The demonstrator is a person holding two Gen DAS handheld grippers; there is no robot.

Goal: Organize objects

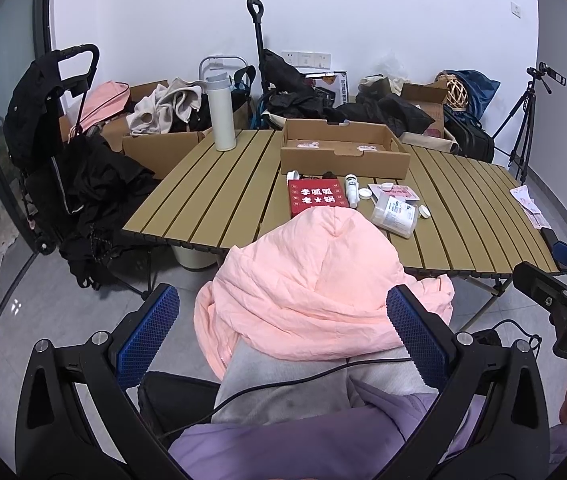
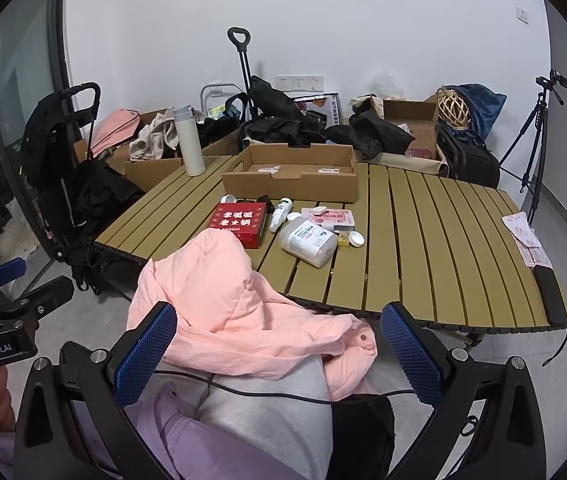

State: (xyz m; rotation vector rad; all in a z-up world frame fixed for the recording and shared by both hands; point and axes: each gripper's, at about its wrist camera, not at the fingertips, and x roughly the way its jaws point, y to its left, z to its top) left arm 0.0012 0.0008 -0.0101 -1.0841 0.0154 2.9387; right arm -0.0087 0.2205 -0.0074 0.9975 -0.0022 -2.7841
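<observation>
Lying on the slatted tan table, near its front edge, one clear plastic jar looks light and slippery: take it across the body. One red cardboard box beside it is stiff. Left claw and right claw both gape, holding nothing

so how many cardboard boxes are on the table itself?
1: the shallow open cardboard box at the table's far middle, behind the red box. Other cartons sit beyond the table; more may be hidden.
</observation>
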